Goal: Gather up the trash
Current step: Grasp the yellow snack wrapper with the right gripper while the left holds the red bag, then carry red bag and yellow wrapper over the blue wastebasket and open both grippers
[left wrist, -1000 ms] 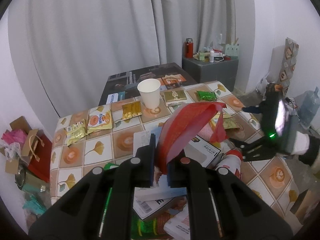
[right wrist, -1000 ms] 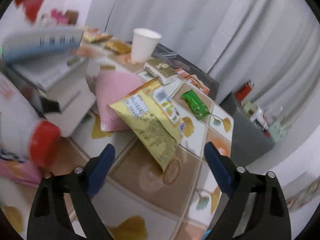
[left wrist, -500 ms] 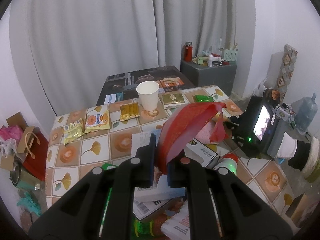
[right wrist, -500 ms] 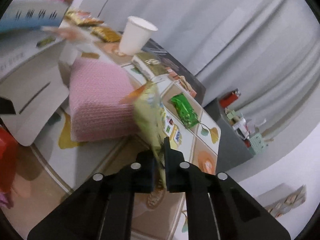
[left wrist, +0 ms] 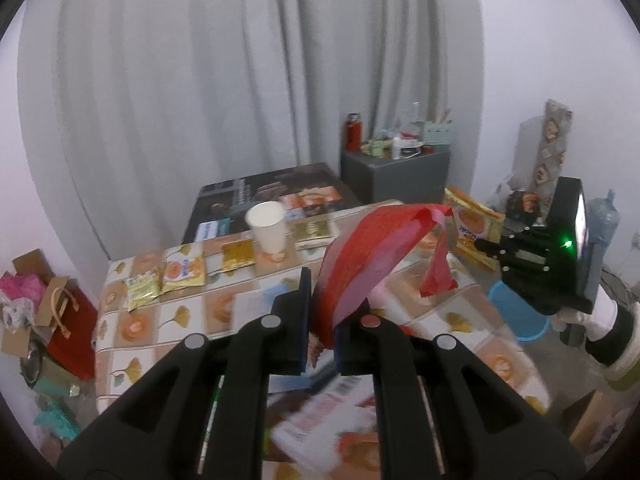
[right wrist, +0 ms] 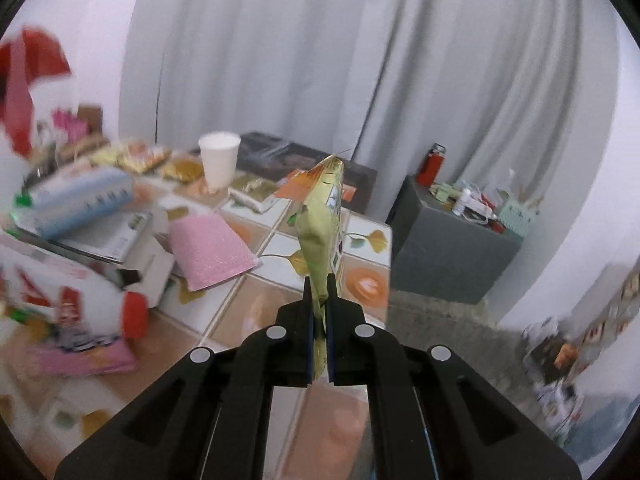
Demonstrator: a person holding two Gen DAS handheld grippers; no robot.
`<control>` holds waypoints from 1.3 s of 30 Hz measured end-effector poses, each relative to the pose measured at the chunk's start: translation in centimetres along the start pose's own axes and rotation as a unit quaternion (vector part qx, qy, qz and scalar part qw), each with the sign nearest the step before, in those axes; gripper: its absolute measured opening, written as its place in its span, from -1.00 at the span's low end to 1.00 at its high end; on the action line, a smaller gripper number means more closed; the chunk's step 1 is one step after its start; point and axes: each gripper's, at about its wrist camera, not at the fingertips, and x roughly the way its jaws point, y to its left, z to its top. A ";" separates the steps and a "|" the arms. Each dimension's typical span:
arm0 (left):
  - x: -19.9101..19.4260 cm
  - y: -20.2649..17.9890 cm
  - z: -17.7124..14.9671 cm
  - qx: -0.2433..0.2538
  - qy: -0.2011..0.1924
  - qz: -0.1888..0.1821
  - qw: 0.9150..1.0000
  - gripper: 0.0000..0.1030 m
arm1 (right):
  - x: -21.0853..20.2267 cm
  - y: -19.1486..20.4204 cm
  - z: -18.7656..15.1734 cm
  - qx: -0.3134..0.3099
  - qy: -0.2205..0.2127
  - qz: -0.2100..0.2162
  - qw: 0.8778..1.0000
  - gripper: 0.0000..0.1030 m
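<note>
My left gripper (left wrist: 320, 312) is shut on a red plastic bag (left wrist: 372, 252) and holds it above the tiled table (left wrist: 168, 320). My right gripper (right wrist: 319, 308) is shut on a yellow snack wrapper (right wrist: 324, 220) and holds it upright above the table's right edge; it also shows in the left wrist view (left wrist: 474, 232), beside the right gripper (left wrist: 486, 245). The red bag shows blurred at the top left of the right wrist view (right wrist: 28, 76).
A white paper cup (left wrist: 267, 227), several snack packets (left wrist: 182, 276), a pink pad (right wrist: 208, 250), boxes and a red-capped bottle (right wrist: 80, 308) lie on the table. A blue bin (left wrist: 516, 316) stands on the floor to the right. A grey cabinet (right wrist: 448, 252) stands behind.
My right gripper closed on the yellow wrapper and lifted it off the table. My left gripper rose and pulled back with the red bag.
</note>
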 end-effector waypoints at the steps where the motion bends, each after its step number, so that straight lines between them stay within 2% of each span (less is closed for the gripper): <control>1: -0.2 -0.8 0.1 0.003 0.000 -0.009 1.000 -0.86 | -1.6 -0.9 -0.5 0.016 -0.004 -0.004 1.000 -0.90; 5: -0.5 -4.9 0.0 0.037 0.005 -0.046 0.998 -0.86 | -6.1 -3.4 -3.2 0.069 -0.009 -0.019 0.997 -0.90; 9: 0.6 -9.6 0.1 0.070 0.028 -0.091 0.993 -0.86 | -9.6 -5.9 -7.1 0.123 -0.004 -0.040 0.992 -0.90; 12: 1.5 -13.5 0.6 0.089 0.038 -0.126 0.987 -0.86 | -10.9 -8.0 -10.9 0.171 0.017 -0.054 0.984 -0.90; 15: 2.5 -17.0 0.7 0.111 0.046 -0.155 0.981 -0.86 | -12.0 -10.1 -14.9 0.211 0.040 -0.086 0.973 -0.90; 22: 6.9 -26.2 1.0 0.169 0.086 -0.199 0.962 -0.86 | -14.9 -15.1 -20.4 0.293 0.042 -0.126 0.947 -0.90; 25: 9.3 -29.5 0.9 0.179 0.103 -0.205 0.957 -0.86 | -15.1 -17.2 -22.3 0.325 0.047 -0.130 0.936 -0.90; 30: 13.8 -34.1 0.1 0.173 0.151 -0.227 0.946 -0.86 | -14.5 -19.4 -24.1 0.354 0.052 -0.128 0.925 -0.90; 39: 21.7 -40.8 -1.5 0.152 0.235 -0.247 0.928 -0.85 | -11.3 -23.6 -27.4 0.429 0.063 -0.092 0.896 -0.90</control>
